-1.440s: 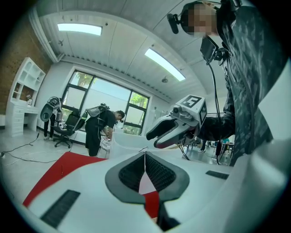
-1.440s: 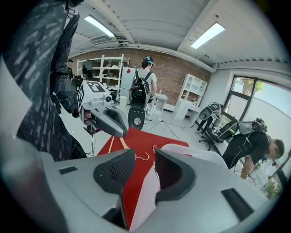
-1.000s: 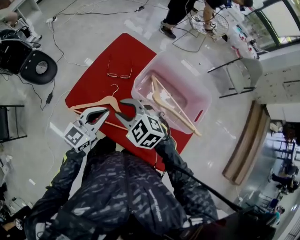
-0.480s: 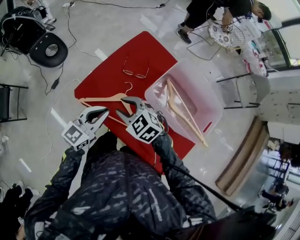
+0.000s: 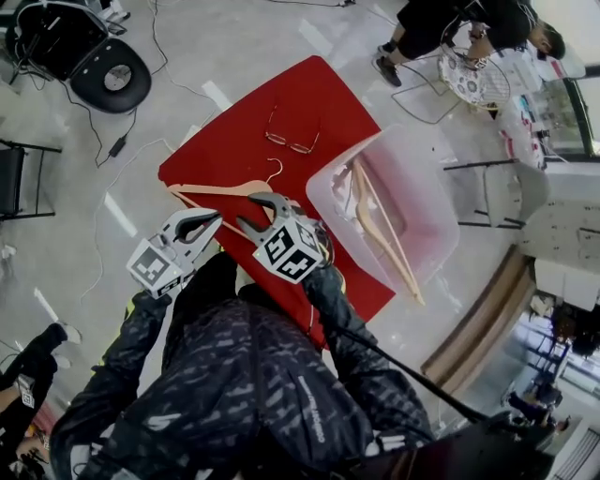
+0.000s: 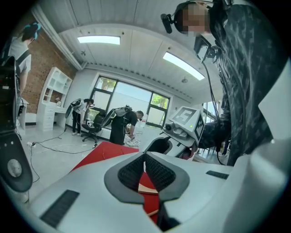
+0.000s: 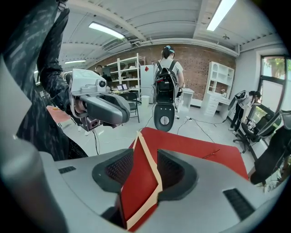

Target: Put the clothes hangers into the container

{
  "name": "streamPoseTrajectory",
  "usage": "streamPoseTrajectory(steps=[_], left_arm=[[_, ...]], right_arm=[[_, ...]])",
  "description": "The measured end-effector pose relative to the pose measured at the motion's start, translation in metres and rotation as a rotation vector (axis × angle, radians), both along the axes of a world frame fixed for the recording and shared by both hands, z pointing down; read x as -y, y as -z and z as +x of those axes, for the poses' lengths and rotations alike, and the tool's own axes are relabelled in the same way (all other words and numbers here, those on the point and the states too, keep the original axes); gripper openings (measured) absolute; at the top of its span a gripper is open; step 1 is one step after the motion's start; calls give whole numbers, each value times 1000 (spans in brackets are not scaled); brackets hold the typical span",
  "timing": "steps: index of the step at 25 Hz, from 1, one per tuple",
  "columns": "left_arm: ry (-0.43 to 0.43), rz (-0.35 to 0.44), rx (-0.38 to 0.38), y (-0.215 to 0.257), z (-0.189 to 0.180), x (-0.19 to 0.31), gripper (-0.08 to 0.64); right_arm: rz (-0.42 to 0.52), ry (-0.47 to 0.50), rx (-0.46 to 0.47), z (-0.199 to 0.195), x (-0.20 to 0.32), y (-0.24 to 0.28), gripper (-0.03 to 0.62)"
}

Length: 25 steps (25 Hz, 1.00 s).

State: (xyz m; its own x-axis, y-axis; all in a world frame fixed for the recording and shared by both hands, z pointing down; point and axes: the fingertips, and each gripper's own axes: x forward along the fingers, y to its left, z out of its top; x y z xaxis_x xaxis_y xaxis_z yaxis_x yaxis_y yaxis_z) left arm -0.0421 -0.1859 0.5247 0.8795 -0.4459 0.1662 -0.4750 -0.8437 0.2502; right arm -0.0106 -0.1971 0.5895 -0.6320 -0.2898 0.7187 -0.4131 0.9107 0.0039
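Note:
A wooden hanger (image 5: 225, 190) lies on the red table (image 5: 309, 103), near its front-left edge. Further hangers (image 5: 382, 230) lie in the clear plastic container (image 5: 424, 164) on the table's right side, one poking out over its near rim. My right gripper (image 5: 248, 211) hovers just over the table hanger, open. In the right gripper view the hanger (image 7: 157, 182) shows between the spread pads of that gripper (image 7: 145, 157), untouched. My left gripper (image 5: 214, 220) is beside it on the left, tips together, empty. In the left gripper view its jaws (image 6: 145, 157) point at the hanger (image 6: 148, 187).
Eyeglasses (image 5: 291, 142) lie on the table beyond the hanger. On the floor are a black office chair (image 5: 108, 75), cables (image 5: 141, 155) and a black frame (image 5: 19, 183). People stand at the top right (image 5: 469, 28) and the lower left (image 5: 28, 375).
The head view has swung, so the table and container sit further right in the frame. Both grippers have stayed over the table hanger, close together.

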Motion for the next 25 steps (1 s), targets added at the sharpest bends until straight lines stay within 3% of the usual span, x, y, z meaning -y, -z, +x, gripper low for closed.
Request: streamPoseTrajectory(steps=[15,25], left_arm=[[118,-91,-4,-57,-67,7,11],[218,-149,-5,-85,-112,10,11]], right_arm=[[-77,124,-141,-65,24,-106,170],[-73,191,-263,-79,43,-159,206]])
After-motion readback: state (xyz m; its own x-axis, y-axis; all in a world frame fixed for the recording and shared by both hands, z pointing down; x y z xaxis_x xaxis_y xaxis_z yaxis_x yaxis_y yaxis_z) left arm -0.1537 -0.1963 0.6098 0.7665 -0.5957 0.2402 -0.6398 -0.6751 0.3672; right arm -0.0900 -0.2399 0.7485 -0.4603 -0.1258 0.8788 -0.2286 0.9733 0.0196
